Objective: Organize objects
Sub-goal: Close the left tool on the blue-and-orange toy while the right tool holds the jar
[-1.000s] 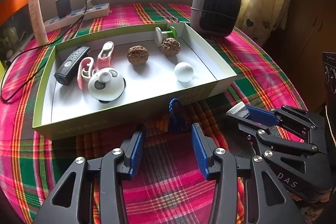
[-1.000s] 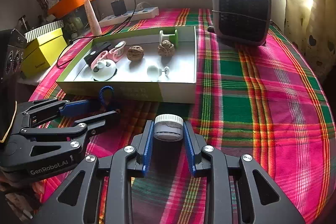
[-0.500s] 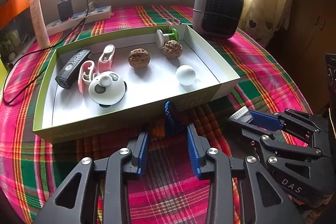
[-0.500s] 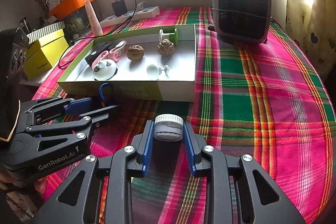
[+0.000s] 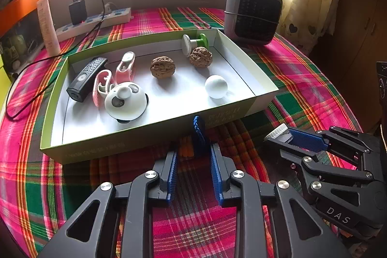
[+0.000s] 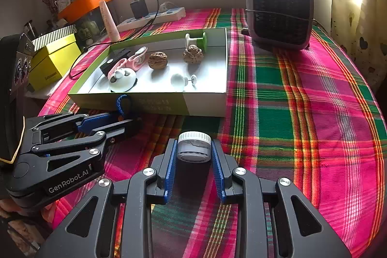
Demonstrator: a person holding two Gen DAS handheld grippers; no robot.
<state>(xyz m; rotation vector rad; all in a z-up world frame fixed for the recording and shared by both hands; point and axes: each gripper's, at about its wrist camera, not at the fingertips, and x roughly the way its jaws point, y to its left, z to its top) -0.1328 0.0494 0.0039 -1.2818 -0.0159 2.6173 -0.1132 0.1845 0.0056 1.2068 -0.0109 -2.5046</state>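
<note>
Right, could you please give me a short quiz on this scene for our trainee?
1. True or false: the right gripper is shut on the small white-lidded round jar.
2. How many wrinkled brown walnuts lie in the shallow green-sided cardboard tray?
3. The grey square fan heater stands: A in the tray; B beyond it, on the plaid tablecloth; C on the windowsill.
Key: 1 true; 2 two; 3 B.

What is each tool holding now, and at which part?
The right tool grips the small jar by its sides, below the white lid. The left tool, just closing, encloses the blue cord loop's base; grip uncertain.
</note>
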